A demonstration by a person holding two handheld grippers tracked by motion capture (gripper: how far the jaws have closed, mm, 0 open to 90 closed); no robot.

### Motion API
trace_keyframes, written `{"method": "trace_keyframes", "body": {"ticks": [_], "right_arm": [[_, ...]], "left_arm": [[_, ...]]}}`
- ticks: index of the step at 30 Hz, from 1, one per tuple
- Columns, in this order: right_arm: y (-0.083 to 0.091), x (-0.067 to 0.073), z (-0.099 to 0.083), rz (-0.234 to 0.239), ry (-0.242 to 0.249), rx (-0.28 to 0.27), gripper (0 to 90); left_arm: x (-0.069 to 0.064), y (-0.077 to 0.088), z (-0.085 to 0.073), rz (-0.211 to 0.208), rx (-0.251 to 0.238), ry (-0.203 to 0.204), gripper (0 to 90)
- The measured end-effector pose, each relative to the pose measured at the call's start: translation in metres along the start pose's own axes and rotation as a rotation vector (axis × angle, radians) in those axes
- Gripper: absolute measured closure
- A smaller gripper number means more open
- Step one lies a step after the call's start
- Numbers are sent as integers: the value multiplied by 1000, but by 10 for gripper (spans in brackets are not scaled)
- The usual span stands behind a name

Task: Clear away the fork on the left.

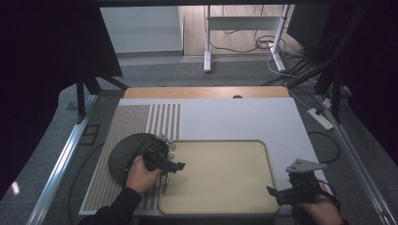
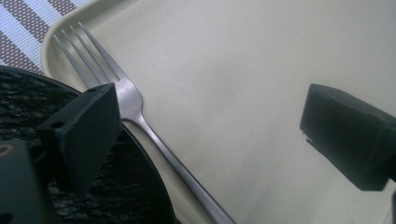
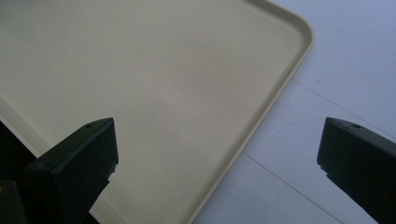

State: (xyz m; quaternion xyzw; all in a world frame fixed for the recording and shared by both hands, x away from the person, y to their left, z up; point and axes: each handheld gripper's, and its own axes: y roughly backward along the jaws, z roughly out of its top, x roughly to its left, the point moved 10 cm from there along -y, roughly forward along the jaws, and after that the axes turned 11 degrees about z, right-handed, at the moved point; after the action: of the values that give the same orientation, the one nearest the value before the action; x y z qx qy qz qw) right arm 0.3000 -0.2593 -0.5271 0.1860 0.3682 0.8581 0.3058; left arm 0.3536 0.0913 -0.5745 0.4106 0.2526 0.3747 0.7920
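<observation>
Along the left edge of the beige tray [image 1: 220, 147], held the left gripper [image 1: 177, 166] low in the left hand [image 1: 140, 174], jaws spread wide and pinching nothing. Left the fork [image 2: 154, 135] lying flat inside the tray beside its left rim, tines toward the tray's far left corner, handle running back toward the tray's near edge. Showed, in the left gripper view, the fork's neck close against one black jaw, the other jaw well clear of it over bare tray. Set a dark, rough-textured round mat [image 1: 124, 152] just left of the tray, its edge close to the fork's handle, on a brown-and-white striped placemat [image 1: 126, 122] reaching out past the tray's left side. Poised the right gripper [image 1: 274, 193] at the tray's near right corner, gripped in the right hand [image 1: 319, 208], jaws likewise wide apart and empty. Framed, in the right gripper view, the tray's rounded corner between those open jaws, with a pale white sheet [image 1: 234, 115] beyond the tray's right rim and stretching off behind the tray's far edge.
</observation>
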Motion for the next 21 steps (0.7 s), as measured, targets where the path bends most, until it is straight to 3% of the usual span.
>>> {"method": "trace_keyframes", "body": {"ticks": [4,10,21], "right_arm": [[0,0,0,1,0,1,0],[0,0,0,0,0,1,0],[0,0,0,-1,0,0,0]], "left_arm": [[2,3,1,-3,-38,-24,33],[6,12,2,-23,-82,-17,4],[12,25,-3,-19,-112,-19,0]]}}
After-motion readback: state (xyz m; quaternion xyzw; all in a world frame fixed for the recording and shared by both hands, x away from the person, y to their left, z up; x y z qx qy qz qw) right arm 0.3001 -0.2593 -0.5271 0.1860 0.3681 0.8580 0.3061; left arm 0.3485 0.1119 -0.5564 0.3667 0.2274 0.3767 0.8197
